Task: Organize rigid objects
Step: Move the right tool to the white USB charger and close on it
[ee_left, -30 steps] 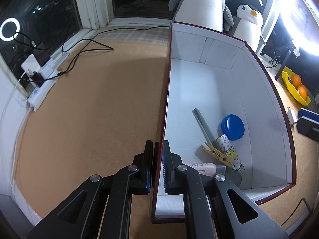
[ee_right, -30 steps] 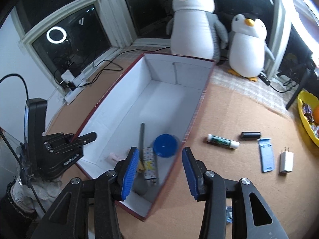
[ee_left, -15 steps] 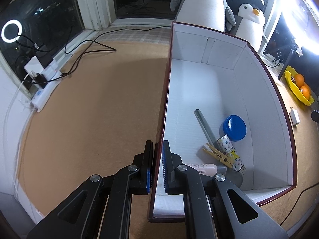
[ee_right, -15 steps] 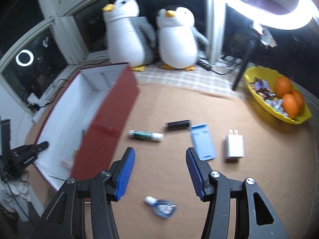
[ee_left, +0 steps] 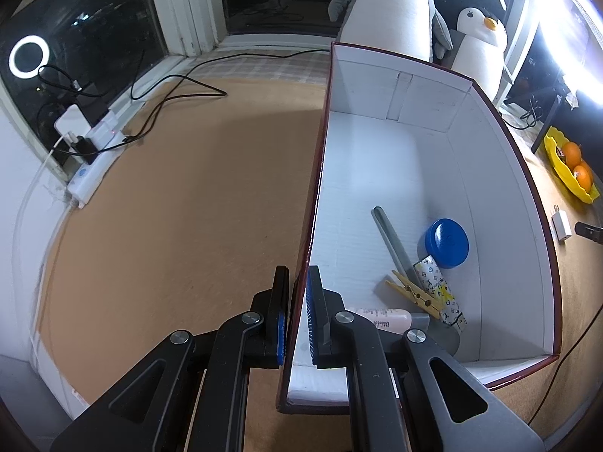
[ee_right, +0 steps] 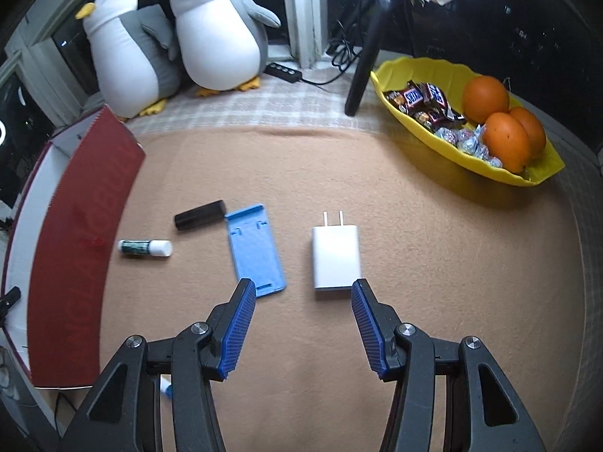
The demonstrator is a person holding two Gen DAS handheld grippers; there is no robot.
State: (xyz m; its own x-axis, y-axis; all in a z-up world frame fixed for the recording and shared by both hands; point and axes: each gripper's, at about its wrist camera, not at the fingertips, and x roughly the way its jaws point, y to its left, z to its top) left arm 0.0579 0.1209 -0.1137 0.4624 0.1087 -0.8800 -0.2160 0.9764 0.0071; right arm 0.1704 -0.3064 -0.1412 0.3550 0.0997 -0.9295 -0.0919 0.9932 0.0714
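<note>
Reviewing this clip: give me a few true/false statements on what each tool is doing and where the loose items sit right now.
1. The left tool is clamped on the box wall. True.
2. The right tool grips the white charger. False: it is open, and the charger lies on the mat just ahead of its fingertips.
3. The blue lid lies inside the box. True.
4. The glue stick is in the yellow bowl. False: it lies on the mat beside the box.
5. The blue plastic stand lies between the glue stick and the charger. True.
</note>
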